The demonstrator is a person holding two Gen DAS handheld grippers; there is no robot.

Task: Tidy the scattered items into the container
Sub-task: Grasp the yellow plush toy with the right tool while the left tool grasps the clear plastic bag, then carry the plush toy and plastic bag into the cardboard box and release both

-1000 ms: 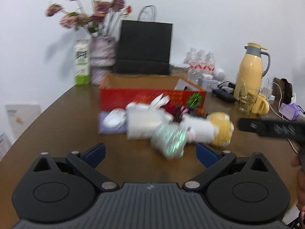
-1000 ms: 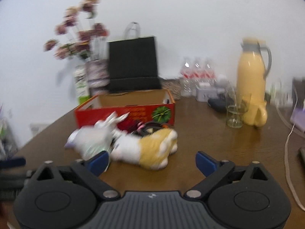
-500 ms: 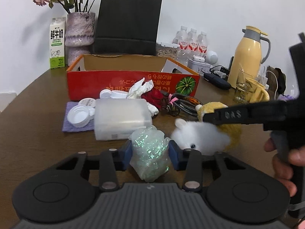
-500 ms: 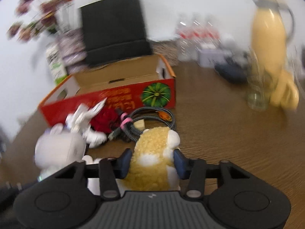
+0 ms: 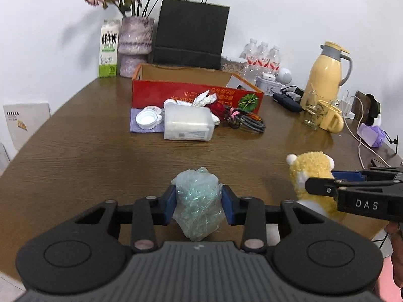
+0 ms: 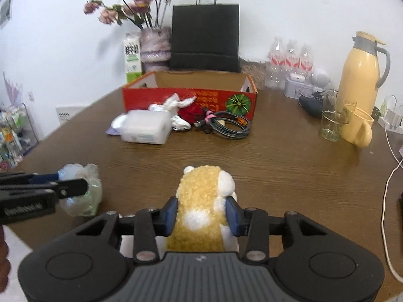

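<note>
The left gripper [image 5: 198,202] has its jaws clamped on a crumpled plastic bag [image 5: 197,201] and the right gripper's [image 6: 201,214] jaws, closing, squeeze a plush hamster [image 6: 202,209], both above the near surface [image 6: 277,166], well short of the red cardboard box [image 6: 189,98].

At the back of the brown wooden table [image 5: 75,151] stands a black paper bag with handles [image 5: 191,30]. Left of it are a purple vase with dried flowers [image 5: 136,45] and a green-white milk carton [image 5: 108,47]. On the right stand a yellow thermos jug [image 5: 325,70], a yellow mug [image 5: 331,119] and a clear glass [image 5: 312,110].
</note>
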